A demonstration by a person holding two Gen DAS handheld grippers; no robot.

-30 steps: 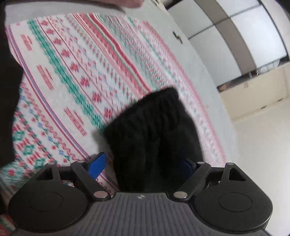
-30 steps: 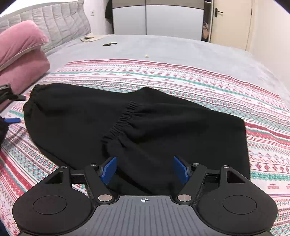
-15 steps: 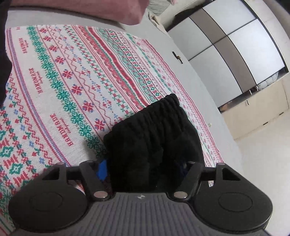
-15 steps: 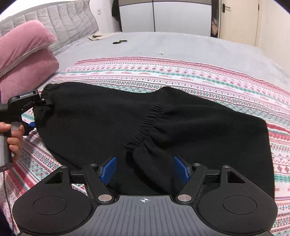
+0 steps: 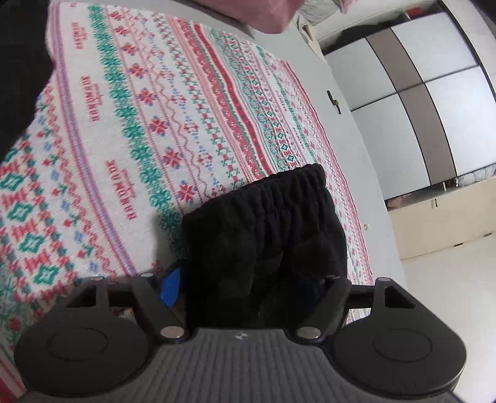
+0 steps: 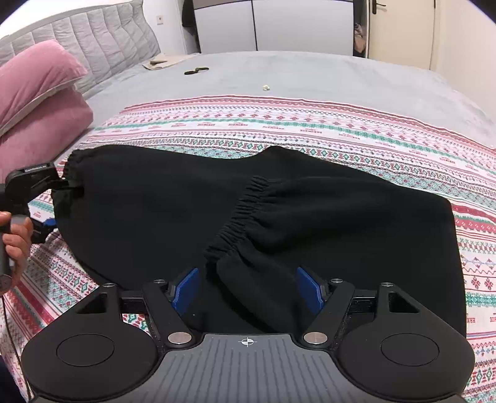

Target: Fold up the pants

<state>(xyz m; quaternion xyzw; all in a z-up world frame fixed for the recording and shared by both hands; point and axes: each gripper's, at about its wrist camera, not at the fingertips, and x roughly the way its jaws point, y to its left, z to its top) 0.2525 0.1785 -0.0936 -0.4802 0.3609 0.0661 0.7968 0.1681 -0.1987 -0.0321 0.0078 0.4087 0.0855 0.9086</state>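
Black pants point(image 6: 173, 210) lie on the patterned blanket point(image 6: 279, 127), one leg folded over so its elastic cuff point(image 6: 238, 214) rests on the middle. My left gripper point(image 5: 248, 285) is shut on the other leg's elastic cuff point(image 5: 263, 210), which bulges between the blue pads; it also shows at the left edge of the right wrist view point(image 6: 59, 195), pinching that cuff end. My right gripper point(image 6: 248, 288) is open, its blue pads either side of the folded leg's near edge, gripping nothing.
Pink pillows point(image 6: 37, 102) and a grey padded headboard point(image 6: 102, 46) stand at the left. A grey sheet point(image 6: 310, 71) with a small dark item point(image 6: 196, 71) lies beyond the blanket. Wardrobe doors point(image 5: 418, 102) and a door point(image 6: 400, 28) are behind.
My left gripper closed on the leg cuff and holds it. The right gripper drew back slightly, staying open over the folded leg.
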